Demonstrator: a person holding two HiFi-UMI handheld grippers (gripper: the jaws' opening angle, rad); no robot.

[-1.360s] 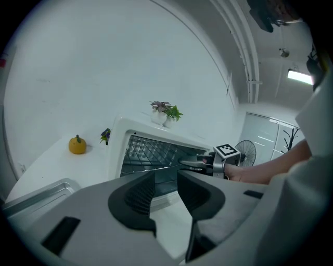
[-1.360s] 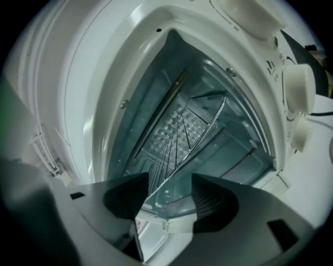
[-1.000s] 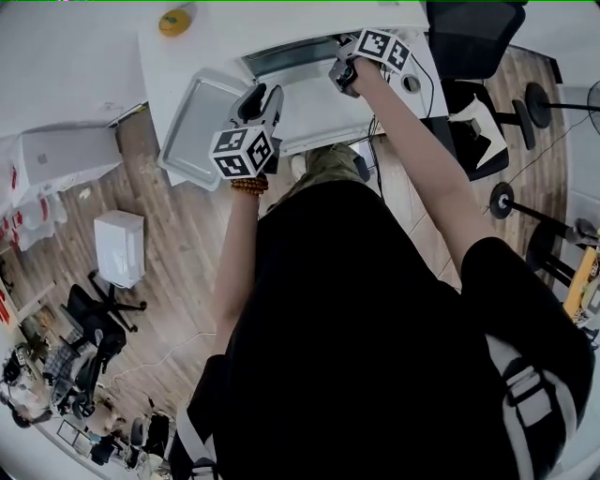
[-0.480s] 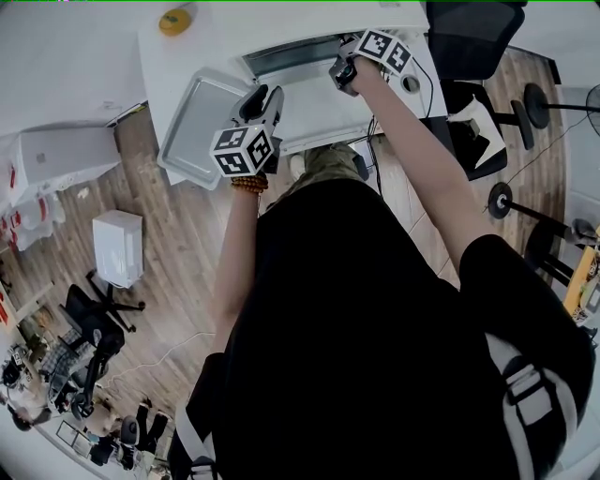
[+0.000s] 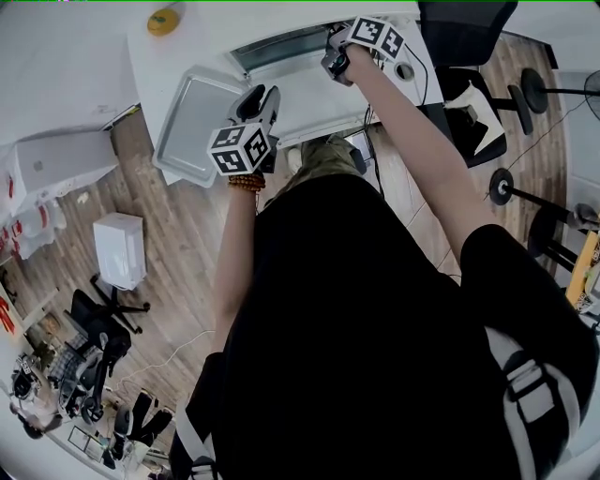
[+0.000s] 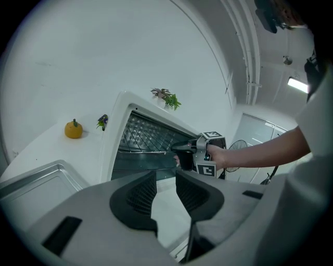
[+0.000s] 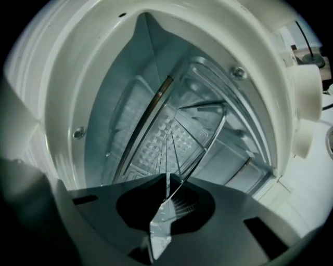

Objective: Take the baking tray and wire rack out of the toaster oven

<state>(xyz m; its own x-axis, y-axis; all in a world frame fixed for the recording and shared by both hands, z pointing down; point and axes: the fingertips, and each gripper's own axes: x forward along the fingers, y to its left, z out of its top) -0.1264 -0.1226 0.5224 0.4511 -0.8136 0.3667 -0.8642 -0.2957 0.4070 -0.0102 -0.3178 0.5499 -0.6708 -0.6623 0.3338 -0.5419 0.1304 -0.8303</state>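
Note:
The white toaster oven (image 5: 281, 52) stands open, its door (image 5: 319, 103) folded down toward me. Inside it the wire rack (image 7: 192, 150) sits on its rails, also visible in the left gripper view (image 6: 151, 136). My right gripper (image 7: 167, 187) is at the oven mouth (image 5: 333, 61). Its jaws have just been closing and are shut on the rack's front wire. The silver baking tray (image 5: 192, 127) lies on the table left of the oven. My left gripper (image 5: 265, 91) hovers beside the tray, over the door, open with nothing between its jaws (image 6: 165, 179).
An orange (image 5: 162, 21) and a small flower (image 6: 102, 121) sit on the table left of the oven, and a potted plant (image 6: 166, 97) behind it. The oven's knob (image 7: 307, 98) is on its right side. A black chair (image 5: 469, 37) stands right of the table.
Both grippers keep their places at the oven and beside the tray. The head view itself has shifted slightly.

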